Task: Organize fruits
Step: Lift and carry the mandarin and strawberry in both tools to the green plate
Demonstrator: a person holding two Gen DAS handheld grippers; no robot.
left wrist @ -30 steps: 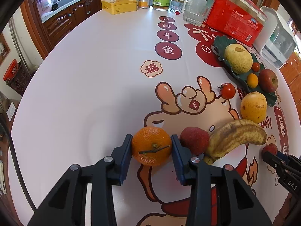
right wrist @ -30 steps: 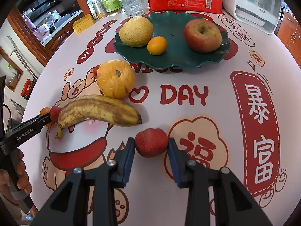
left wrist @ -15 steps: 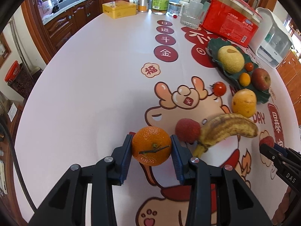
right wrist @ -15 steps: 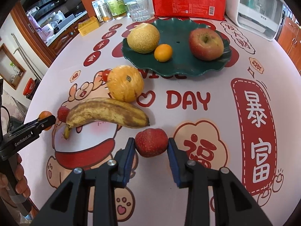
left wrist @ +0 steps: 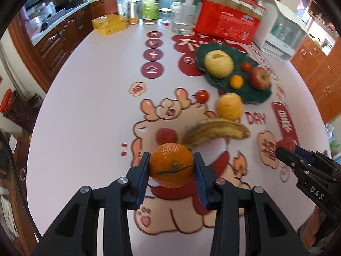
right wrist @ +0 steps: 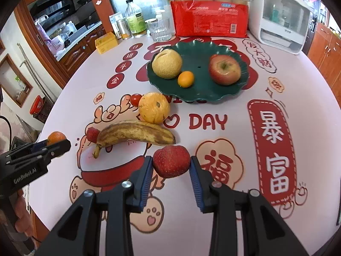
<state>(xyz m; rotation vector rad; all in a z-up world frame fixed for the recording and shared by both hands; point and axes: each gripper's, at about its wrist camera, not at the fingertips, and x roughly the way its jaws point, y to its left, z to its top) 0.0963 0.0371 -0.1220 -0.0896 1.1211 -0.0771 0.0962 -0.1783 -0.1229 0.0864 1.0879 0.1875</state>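
My left gripper (left wrist: 171, 167) is shut on a mandarin (left wrist: 171, 165) and holds it above the table. My right gripper (right wrist: 171, 166) is shut on a red lychee (right wrist: 171, 161), also lifted; the lychee shows in the left wrist view (left wrist: 286, 143). A green plate (right wrist: 202, 95) holds a pale melon (right wrist: 167, 66), a kumquat (right wrist: 186, 79) and a red apple (right wrist: 224, 69); the left wrist view shows a cherry tomato (left wrist: 246, 66) on it too. On the table lie a banana (right wrist: 136, 133), a yellow orange (right wrist: 154, 107), a second lychee (right wrist: 92, 134) and a cherry tomato (right wrist: 136, 99).
Behind the plate stand a red package (right wrist: 210, 19), a white appliance (right wrist: 279, 15), a glass (right wrist: 159, 29), bottles (right wrist: 134, 19) and a yellow box (right wrist: 106, 42). Wooden cabinets (left wrist: 61, 42) line the far left beyond the table edge.
Both grippers have risen and pulled back with their fruit; the table's fruits and plate look farther away. The mandarin and the lychee stay gripped.
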